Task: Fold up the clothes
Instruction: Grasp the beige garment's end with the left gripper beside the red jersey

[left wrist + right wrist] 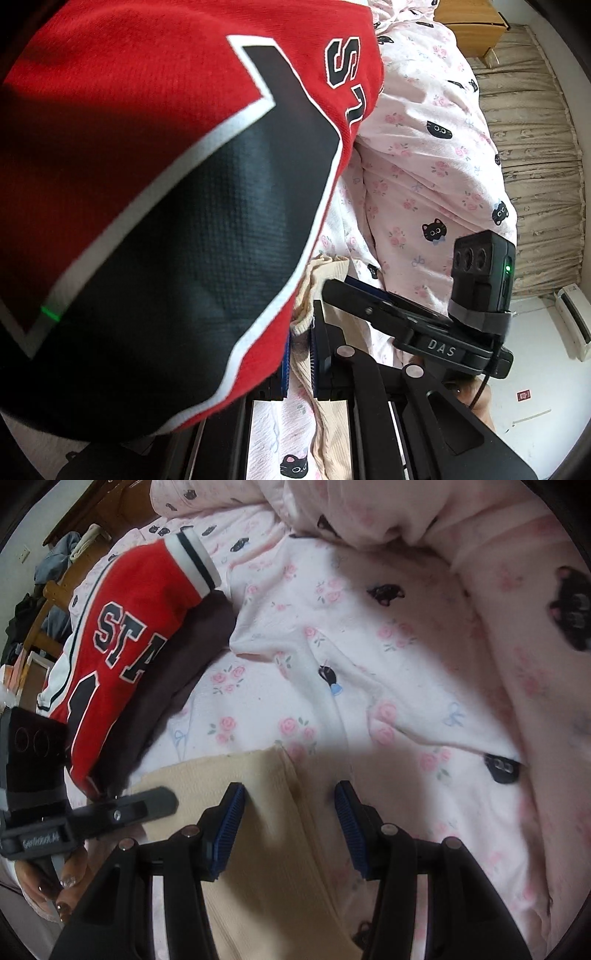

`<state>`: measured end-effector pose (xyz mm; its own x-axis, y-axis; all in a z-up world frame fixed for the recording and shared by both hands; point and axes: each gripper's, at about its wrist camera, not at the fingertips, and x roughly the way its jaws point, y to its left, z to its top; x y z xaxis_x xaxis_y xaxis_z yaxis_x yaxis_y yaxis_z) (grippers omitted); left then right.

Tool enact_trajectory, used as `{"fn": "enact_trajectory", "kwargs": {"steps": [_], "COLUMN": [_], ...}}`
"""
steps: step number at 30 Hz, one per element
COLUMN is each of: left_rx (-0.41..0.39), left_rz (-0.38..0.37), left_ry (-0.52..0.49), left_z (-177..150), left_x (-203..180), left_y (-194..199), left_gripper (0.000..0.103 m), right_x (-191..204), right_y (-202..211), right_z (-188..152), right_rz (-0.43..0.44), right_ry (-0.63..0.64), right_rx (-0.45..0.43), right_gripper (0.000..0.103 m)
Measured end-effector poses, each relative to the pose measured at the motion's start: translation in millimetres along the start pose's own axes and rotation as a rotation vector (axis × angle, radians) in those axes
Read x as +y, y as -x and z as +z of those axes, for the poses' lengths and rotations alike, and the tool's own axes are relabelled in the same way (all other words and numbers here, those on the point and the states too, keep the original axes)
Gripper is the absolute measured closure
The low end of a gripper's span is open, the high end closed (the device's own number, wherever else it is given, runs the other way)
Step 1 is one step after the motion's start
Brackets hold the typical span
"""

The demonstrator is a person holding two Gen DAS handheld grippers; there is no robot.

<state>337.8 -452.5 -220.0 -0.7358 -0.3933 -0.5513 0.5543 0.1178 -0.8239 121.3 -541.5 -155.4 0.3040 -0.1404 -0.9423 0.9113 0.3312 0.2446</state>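
A cream ribbed garment [266, 834] lies on the pink floral bedsheet [388, 672]. My right gripper [290, 823] is open, its blue pads [231, 823] astride the garment's right edge. My left gripper [299, 354] is shut on a bunched edge of the cream garment [310, 295]; its left finger is hidden behind a folded red and black jersey [166, 166] that fills most of the left wrist view. In the right wrist view the jersey [122, 657] lies on a folded dark brown garment [177, 686] at the left.
A bunched pink quilt [517, 609] rises along the right and far side. A wooden chair with clothes [55, 572] stands beyond the bed. The other gripper's camera unit [484, 280] is close on the right. Floor and wooden furniture [469, 18] show past the bed.
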Motion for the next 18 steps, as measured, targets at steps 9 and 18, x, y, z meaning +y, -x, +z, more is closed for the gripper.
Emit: {"fn": "enact_trajectory", "kwargs": {"steps": [9, 18], "left_rx": [-0.002, -0.001], "left_rz": [0.031, 0.078], "left_ry": [0.002, 0.003], "left_z": [-8, -18], "left_x": [-1, 0], "left_y": [-2, -2], "left_gripper": [0.096, 0.096], "right_x": [4, 16], "right_y": [-5, 6], "right_z": [4, 13], "right_rz": [0.038, 0.032], "right_ry": [0.028, 0.097], "right_rx": [0.004, -0.019], "right_gripper": [0.07, 0.067]}}
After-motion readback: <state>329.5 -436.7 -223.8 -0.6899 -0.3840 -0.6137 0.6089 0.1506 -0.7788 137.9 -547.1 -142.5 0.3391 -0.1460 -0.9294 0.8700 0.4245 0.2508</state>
